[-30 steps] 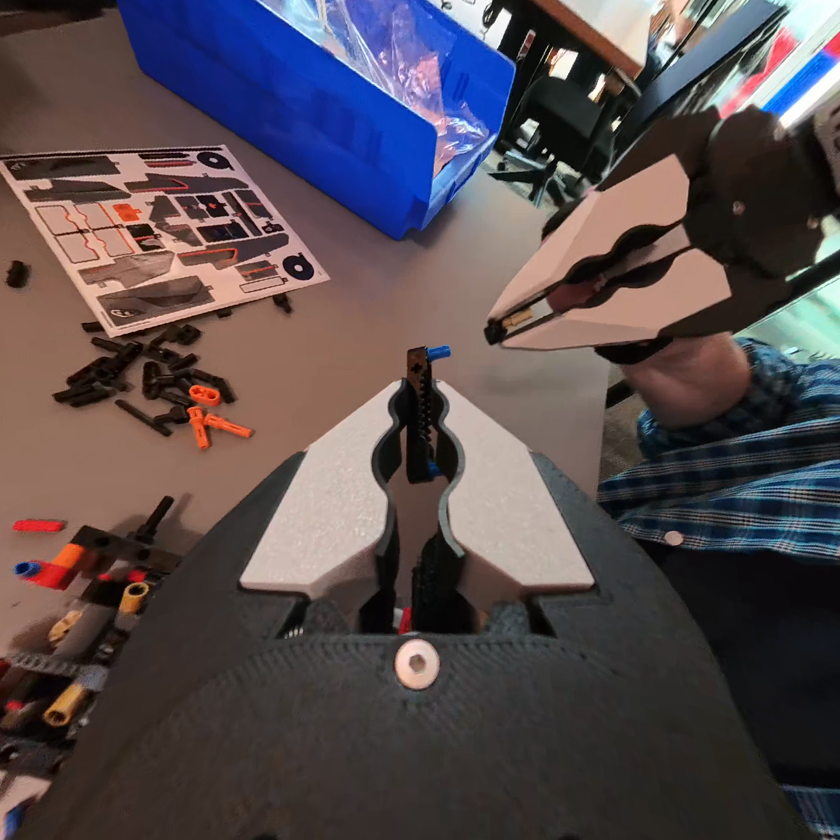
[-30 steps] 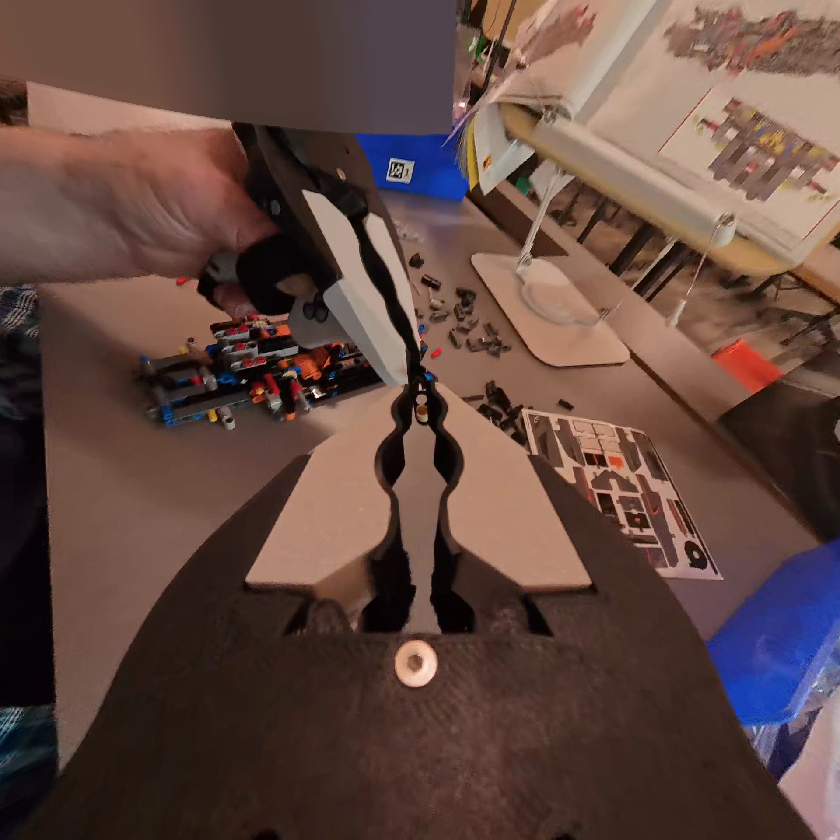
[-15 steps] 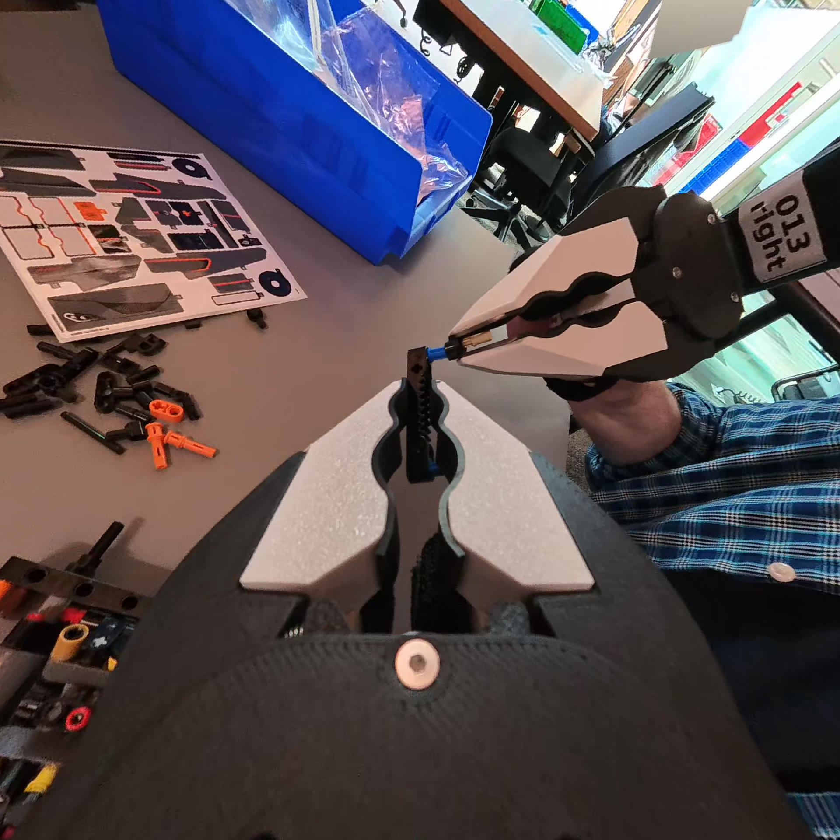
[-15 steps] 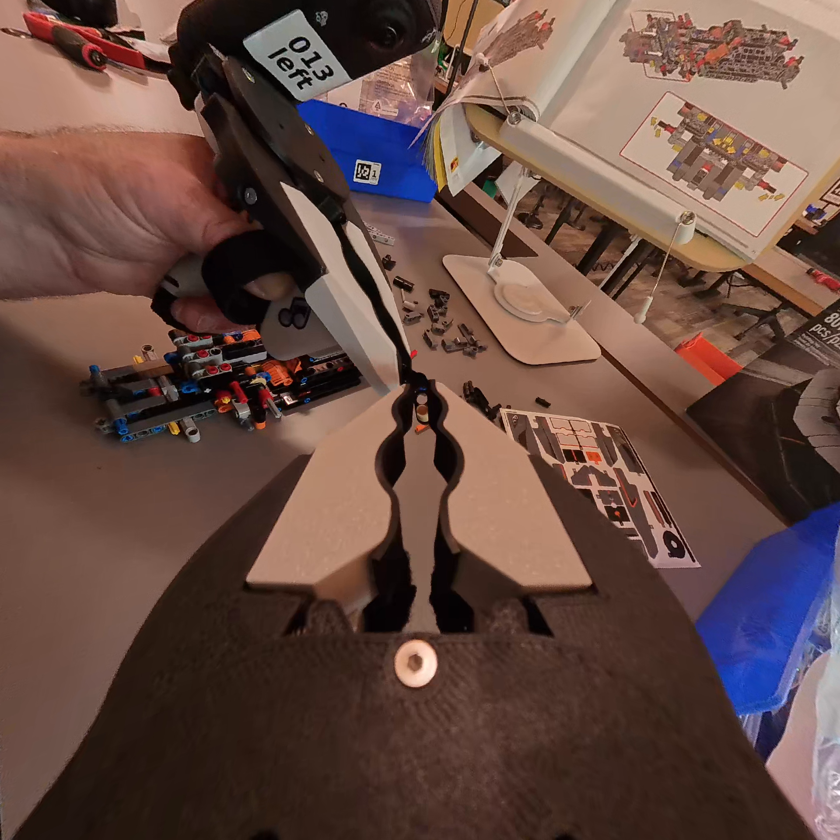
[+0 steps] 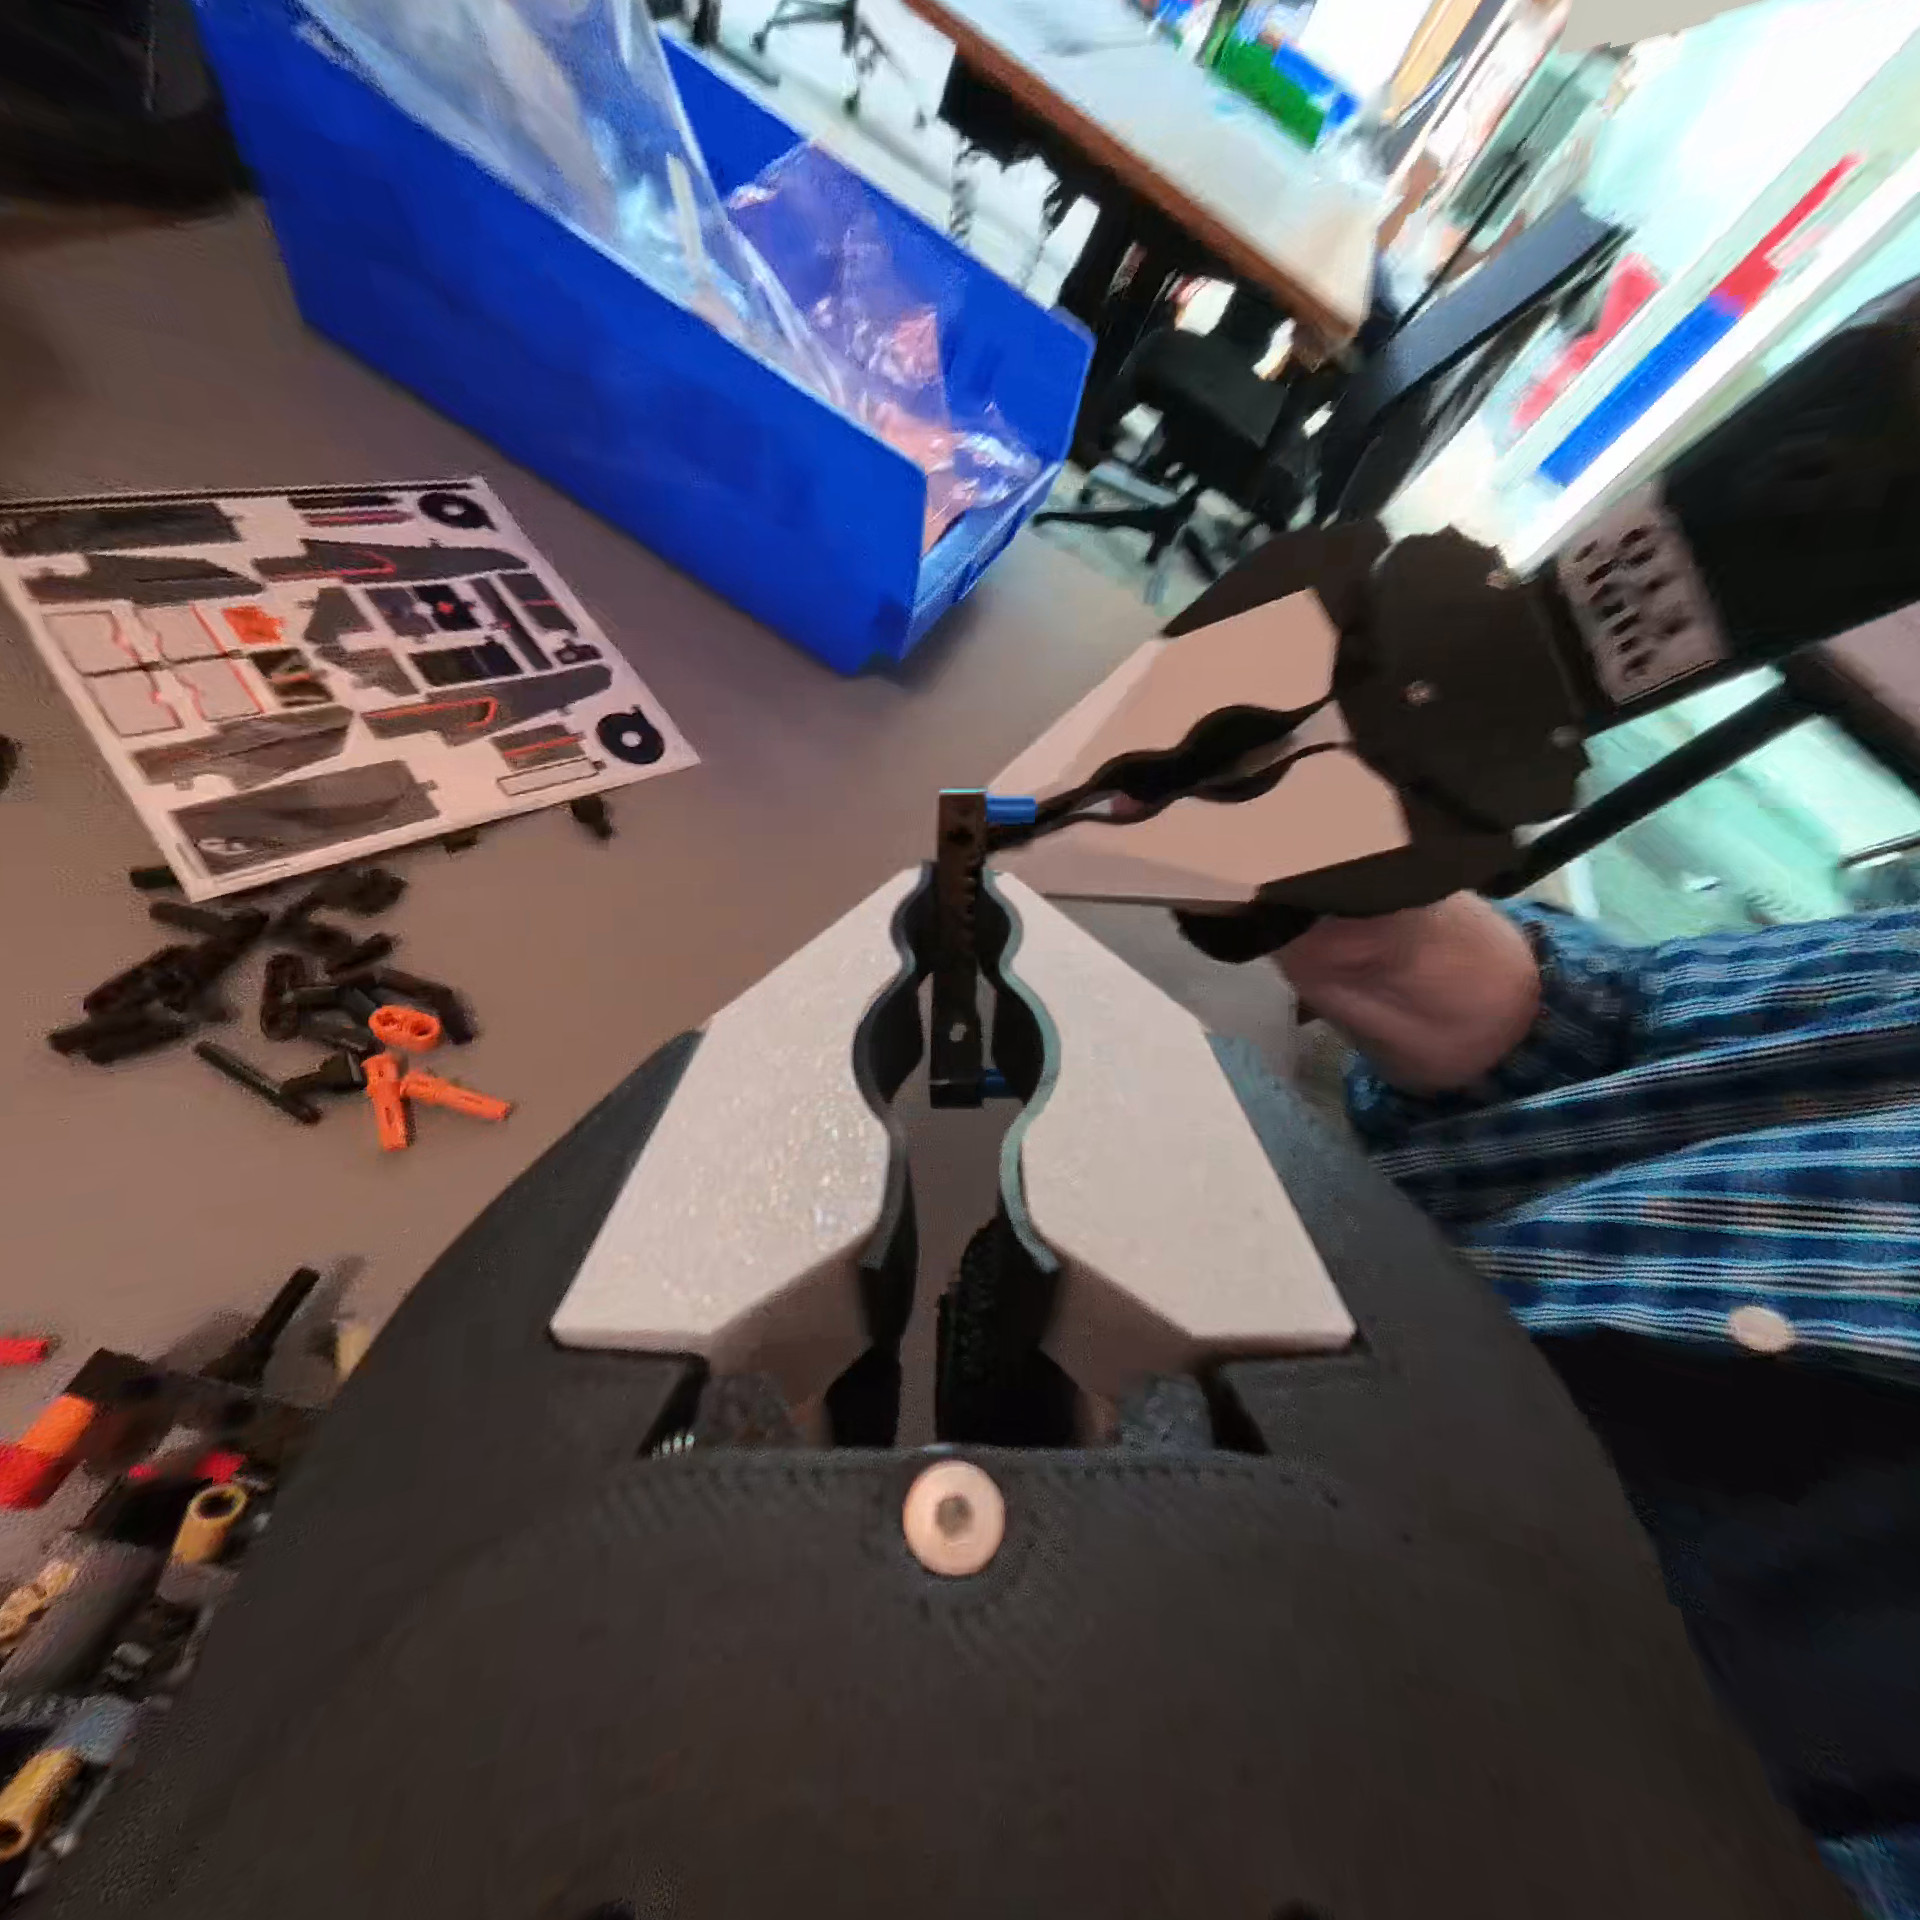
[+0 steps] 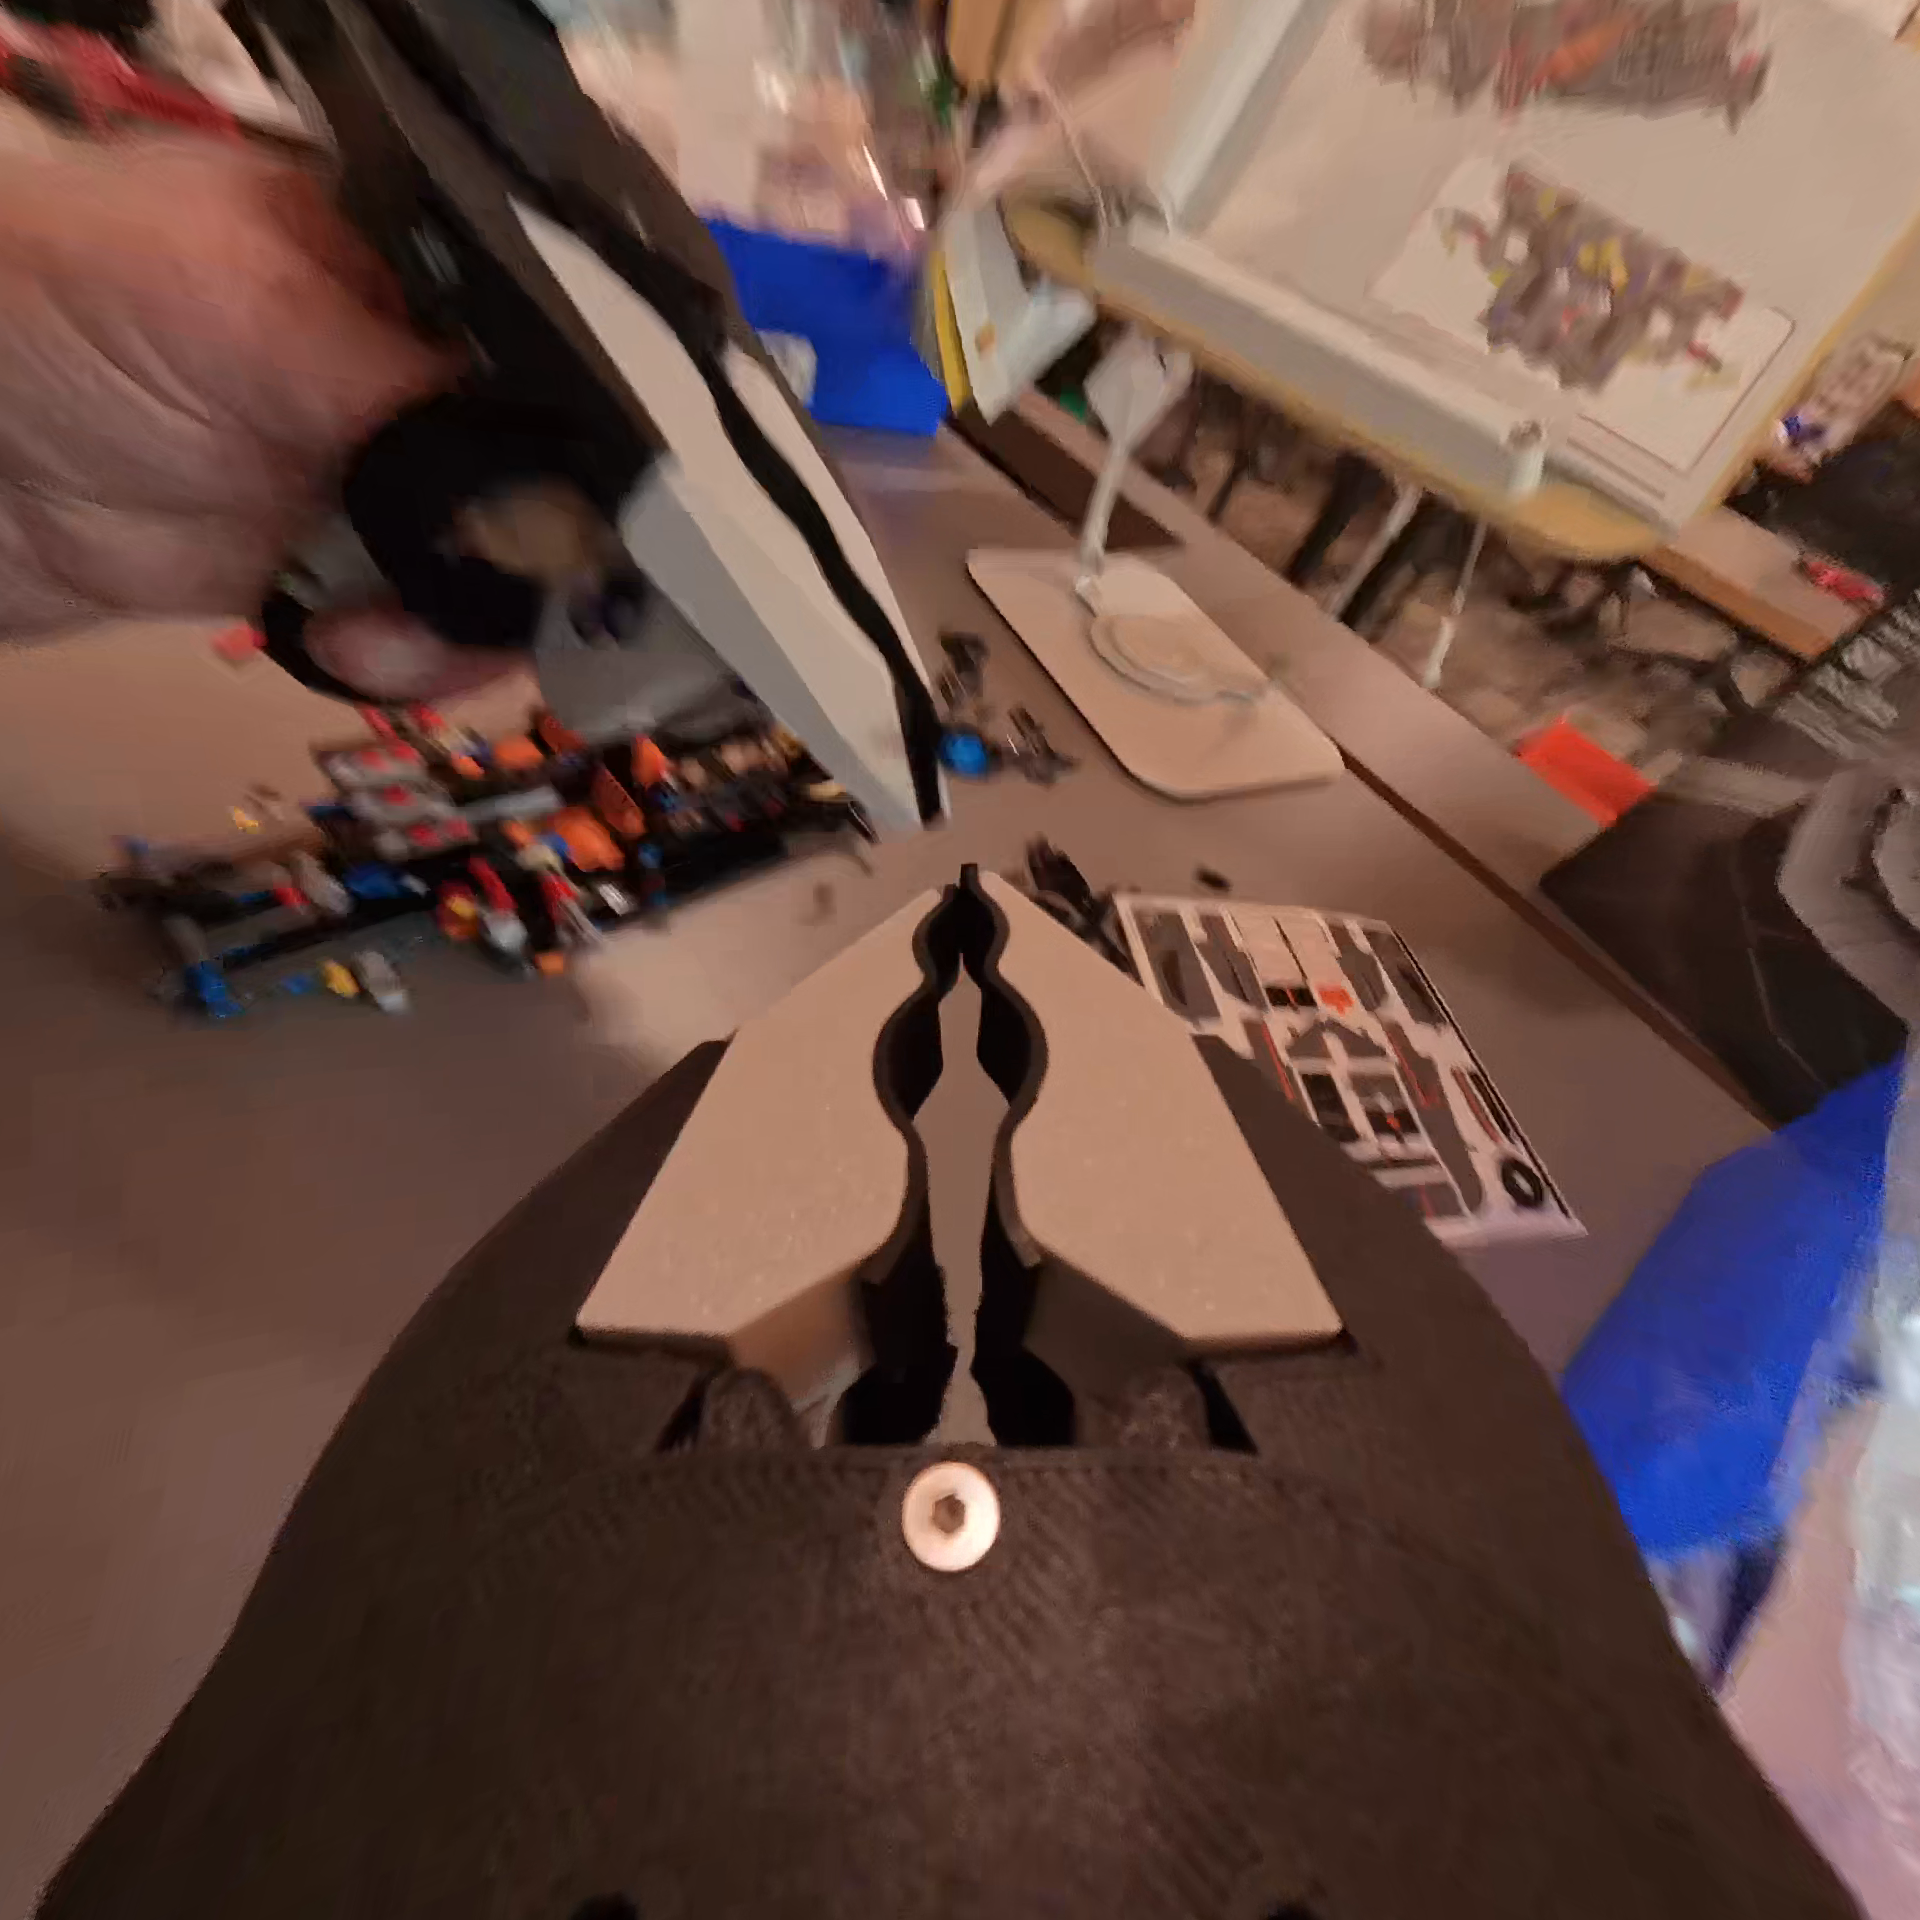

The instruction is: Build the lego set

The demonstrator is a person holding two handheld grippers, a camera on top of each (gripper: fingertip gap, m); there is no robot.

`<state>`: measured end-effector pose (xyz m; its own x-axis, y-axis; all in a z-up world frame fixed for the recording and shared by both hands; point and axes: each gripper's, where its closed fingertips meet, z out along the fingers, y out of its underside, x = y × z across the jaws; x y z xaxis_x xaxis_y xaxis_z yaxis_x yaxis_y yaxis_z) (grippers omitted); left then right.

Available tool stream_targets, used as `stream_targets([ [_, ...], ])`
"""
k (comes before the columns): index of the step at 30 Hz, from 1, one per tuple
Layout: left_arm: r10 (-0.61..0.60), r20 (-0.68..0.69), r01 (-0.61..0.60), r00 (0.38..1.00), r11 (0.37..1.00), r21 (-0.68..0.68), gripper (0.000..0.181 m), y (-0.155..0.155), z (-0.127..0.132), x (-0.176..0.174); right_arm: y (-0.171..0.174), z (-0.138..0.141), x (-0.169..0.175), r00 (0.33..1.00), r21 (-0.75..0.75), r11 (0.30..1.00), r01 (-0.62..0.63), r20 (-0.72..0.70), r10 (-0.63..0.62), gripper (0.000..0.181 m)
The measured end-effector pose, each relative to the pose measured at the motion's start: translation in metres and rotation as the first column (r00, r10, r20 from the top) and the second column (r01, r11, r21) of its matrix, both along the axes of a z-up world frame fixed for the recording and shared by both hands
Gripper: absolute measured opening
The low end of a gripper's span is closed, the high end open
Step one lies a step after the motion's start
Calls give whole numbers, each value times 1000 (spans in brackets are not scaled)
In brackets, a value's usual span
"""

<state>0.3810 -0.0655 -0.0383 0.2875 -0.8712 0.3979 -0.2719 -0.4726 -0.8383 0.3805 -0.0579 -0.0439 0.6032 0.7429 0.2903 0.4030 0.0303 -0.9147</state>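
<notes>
Your left tongs [image 5: 956,935] are clamped on a narrow black toothed bar [image 5: 958,935], which stands lengthwise between the two fingers with its top end poking out past the tips. A small blue peg [image 5: 1006,805] juts sideways from that top end, pointing toward your right. Your right tongs [image 5: 1023,816] sit just beside it, tips level with the peg — from the left camera they look to be at or touching it, though blur keeps you from telling whether they grip it. In the right camera those tongs [image 6: 968,883] read as pressed together with nothing plainly between them, and the peg [image 6: 964,750] shows as a blue dot just beyond, near the left tongs' tip. So the coming move likely turns on this: the peg's long axis runs crosswise to the bar, in line with your right tongs, the nearer tool. Below is a grey table [image 5: 727,831]. On it lie a sticker sheet [image 5: 312,665], a scatter of loose black and orange pieces [image 5: 312,1018], and the half-built model [image 6: 499,842]. A blue bin [image 5: 623,353] stands farther back, and an open instruction book [image 6: 1538,260] rests on a stand.
</notes>
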Motion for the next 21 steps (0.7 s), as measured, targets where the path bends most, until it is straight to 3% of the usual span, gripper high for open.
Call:
stream_targets([
  [3, -9, -55, 8, 998, 1000, -12, 7, 3, -12, -10, 4, -12, 11, 1000, -50, 999, 5, 13, -4, 0],
  [10, -7, -72, 6, 997, 1000, -14, 7, 7, -12, -60, -3, -17, 13, 998, -116, 991, -59, 8, 61, 0],
  [16, 95, -111, -98, 989, 995, -16, 7, 23, -21, -107, 6, -21, -5, 991, -192, 974, -119, 35, 128, 3],
  [21, 140, -74, -141, 987, 990, -14, 6, 36, -21, -125, 41, -31, -28, 986, -251, 962, -110, 91, 137, 5],
])
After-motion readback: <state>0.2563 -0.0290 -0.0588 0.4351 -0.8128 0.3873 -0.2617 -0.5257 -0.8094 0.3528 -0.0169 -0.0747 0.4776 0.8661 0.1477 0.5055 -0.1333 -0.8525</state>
